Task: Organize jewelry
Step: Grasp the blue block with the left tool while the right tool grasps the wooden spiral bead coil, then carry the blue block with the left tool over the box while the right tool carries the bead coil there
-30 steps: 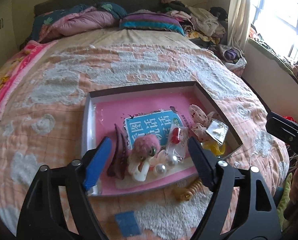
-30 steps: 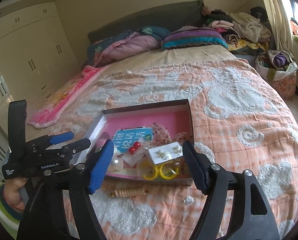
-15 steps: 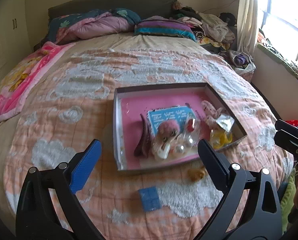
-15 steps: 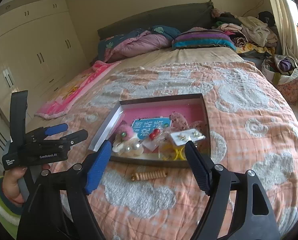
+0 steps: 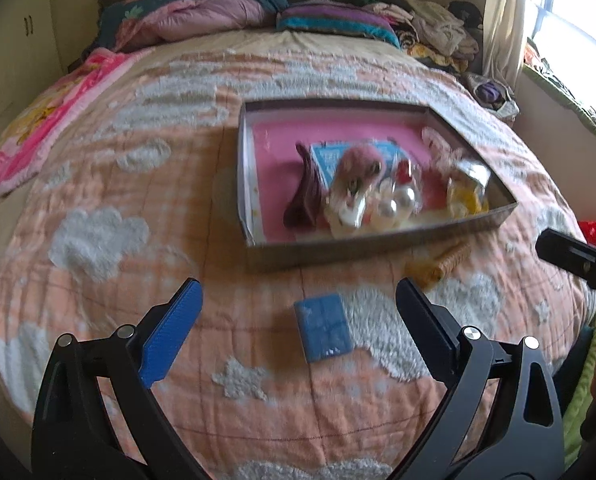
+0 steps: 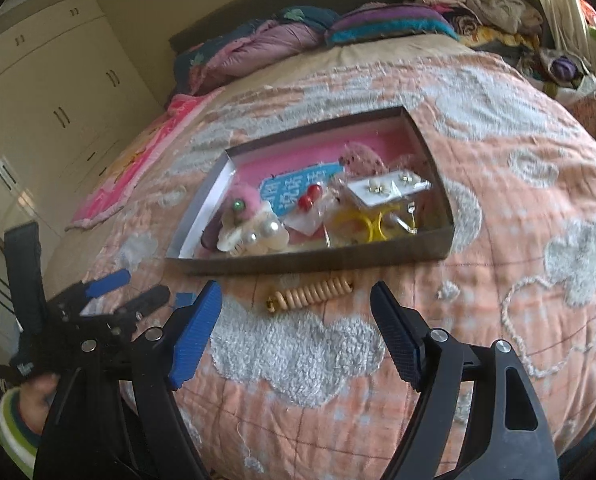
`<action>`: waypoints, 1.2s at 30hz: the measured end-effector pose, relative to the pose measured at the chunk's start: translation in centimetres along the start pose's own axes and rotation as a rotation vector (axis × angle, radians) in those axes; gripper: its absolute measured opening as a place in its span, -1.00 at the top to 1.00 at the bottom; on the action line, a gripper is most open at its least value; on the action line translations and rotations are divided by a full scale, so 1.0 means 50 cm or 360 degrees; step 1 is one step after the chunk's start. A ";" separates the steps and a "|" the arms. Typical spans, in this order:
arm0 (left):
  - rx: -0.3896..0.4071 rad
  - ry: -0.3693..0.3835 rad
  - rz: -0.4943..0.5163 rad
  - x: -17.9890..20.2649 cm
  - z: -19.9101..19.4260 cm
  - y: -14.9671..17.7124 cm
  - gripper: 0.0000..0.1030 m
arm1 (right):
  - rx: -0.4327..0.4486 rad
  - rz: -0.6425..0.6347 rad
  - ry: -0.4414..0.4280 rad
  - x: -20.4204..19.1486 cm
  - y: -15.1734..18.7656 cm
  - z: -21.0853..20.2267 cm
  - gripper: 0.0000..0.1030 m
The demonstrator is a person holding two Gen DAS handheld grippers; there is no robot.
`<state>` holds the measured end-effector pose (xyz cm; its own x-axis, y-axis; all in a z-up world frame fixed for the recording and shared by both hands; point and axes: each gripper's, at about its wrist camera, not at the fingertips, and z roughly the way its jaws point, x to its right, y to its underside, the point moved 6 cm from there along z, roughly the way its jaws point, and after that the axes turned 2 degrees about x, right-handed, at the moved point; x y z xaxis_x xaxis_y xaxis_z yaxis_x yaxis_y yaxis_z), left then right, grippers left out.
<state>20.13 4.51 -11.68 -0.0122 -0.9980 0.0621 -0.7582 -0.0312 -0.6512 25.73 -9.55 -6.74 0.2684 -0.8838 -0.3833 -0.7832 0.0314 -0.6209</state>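
Observation:
A shallow box with a pink floor (image 5: 282, 140) (image 6: 298, 160) lies on the bed and holds hair clips, pearl pieces, red beads, yellow rings and an earring card (image 6: 390, 190). A beige spiral hair tie (image 6: 312, 292) (image 5: 442, 264) lies on the bedspread just in front of the box. A small blue square (image 5: 324, 330) lies nearer still. My left gripper (image 5: 298, 328) is open and empty, hovering over the blue square. My right gripper (image 6: 296, 320) is open and empty, just short of the spiral tie.
The orange and white bedspread (image 6: 498, 160) covers the whole bed. Pillows and quilts (image 5: 218, 12) pile at the headboard. Clothes (image 5: 430, 28) heap at the far right by the window. White wardrobes (image 6: 38, 80) stand left.
Both grippers have pulled back from the box toward the near edge of the bed. Both stay open and empty. The spiral tie and blue square have not moved.

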 end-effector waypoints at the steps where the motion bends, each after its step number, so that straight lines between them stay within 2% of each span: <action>1: -0.0006 -0.0005 0.0008 0.002 0.005 0.007 -0.75 | -0.0005 0.0007 -0.0003 0.002 0.001 0.002 -0.47; 12: -0.0151 0.0074 -0.0010 0.025 0.068 0.051 -0.73 | -0.0039 0.0116 0.0025 0.052 0.008 0.019 -0.47; 17: -0.0165 0.0064 0.0000 0.024 0.084 0.053 -0.35 | -0.0149 0.0146 0.0003 0.051 0.023 0.058 -0.46; 19: -0.0177 0.0034 -0.0007 0.016 0.097 0.057 -0.01 | -0.0196 0.0167 -0.0010 0.045 0.031 0.077 -0.45; 20: -0.0173 0.0022 -0.0007 0.013 0.099 0.058 0.09 | -0.0211 0.0182 -0.0025 0.042 0.033 0.085 -0.41; 22: -0.0154 0.0034 -0.0011 0.006 0.096 0.056 0.48 | -0.0242 0.0216 -0.0046 0.037 0.038 0.103 -0.34; 26: -0.0132 0.0052 -0.0022 -0.009 0.081 0.054 0.52 | -0.0292 0.0267 -0.0026 0.039 0.044 0.148 -0.02; 32: -0.0115 0.0090 -0.0065 -0.027 0.069 0.054 0.52 | -0.0269 0.0421 0.0009 0.055 0.026 0.203 0.17; 34: -0.0097 0.0099 -0.0085 -0.034 0.061 0.051 0.52 | -0.0253 0.0390 0.0049 0.051 0.027 0.212 0.36; 36: -0.0076 0.0111 -0.0100 -0.036 0.051 0.048 0.52 | -0.0214 0.0322 0.0095 0.042 0.031 0.210 0.46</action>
<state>19.98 6.11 -15.28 -0.0078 -0.9878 0.1556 -0.7892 -0.0894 -0.6075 30.95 -6.47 -15.70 0.0682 -0.8921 -0.4467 -0.8863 0.1514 -0.4377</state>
